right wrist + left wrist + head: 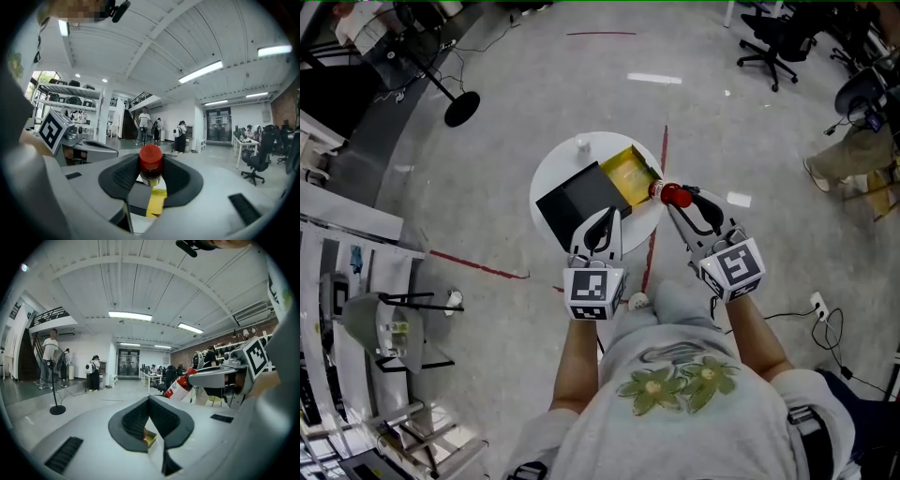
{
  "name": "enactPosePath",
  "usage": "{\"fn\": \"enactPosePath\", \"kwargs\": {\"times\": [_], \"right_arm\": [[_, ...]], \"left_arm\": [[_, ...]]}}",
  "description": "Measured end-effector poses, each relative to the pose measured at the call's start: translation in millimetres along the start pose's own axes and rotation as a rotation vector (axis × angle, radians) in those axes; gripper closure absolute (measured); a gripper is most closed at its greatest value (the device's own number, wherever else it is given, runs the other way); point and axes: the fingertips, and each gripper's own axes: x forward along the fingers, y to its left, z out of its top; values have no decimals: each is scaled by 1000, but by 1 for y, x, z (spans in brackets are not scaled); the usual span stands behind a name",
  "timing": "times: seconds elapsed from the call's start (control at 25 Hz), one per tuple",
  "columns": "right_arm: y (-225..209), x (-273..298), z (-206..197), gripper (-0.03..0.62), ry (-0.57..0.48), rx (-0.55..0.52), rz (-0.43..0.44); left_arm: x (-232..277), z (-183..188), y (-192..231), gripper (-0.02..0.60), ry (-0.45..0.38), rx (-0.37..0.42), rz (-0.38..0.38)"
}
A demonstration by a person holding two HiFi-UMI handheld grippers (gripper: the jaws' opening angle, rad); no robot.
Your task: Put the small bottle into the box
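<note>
A small bottle (673,195) with a red cap and a red-and-white label is held over the right rim of the round white table (558,169). My right gripper (677,201) is shut on it. In the right gripper view the bottle (151,164) stands cap-up between the black pads of the right gripper (151,172). The open yellow box (630,173) lies just left of the bottle, and its black lid (577,202) is beside it. My left gripper (606,214) hovers at the lid's near edge, its jaw tips together with nothing between them. In the left gripper view, beyond the left gripper (149,399), the bottle (180,384) shows.
A small white object (583,144) sits at the table's far edge. A stand with a black round base (462,108) is on the floor at the left, and office chairs (773,42) at the top right. Shelving lines the left side. A person's leg (853,155) shows at the right.
</note>
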Motion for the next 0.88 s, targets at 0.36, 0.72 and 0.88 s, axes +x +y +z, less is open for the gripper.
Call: {"fn": "enactPosePath", "kwargs": {"times": [0.36, 0.72, 0.88], "right_arm": [[-26, 46, -5, 450, 31, 0, 16], [-62, 103, 2, 448, 34, 0, 67], [-77, 123, 6, 449, 34, -2, 84]], "left_arm": [[40, -10, 27, 578, 43, -28, 6], [93, -1, 57, 578, 65, -30, 28], [113, 3, 67, 578, 66, -37, 35]]}}
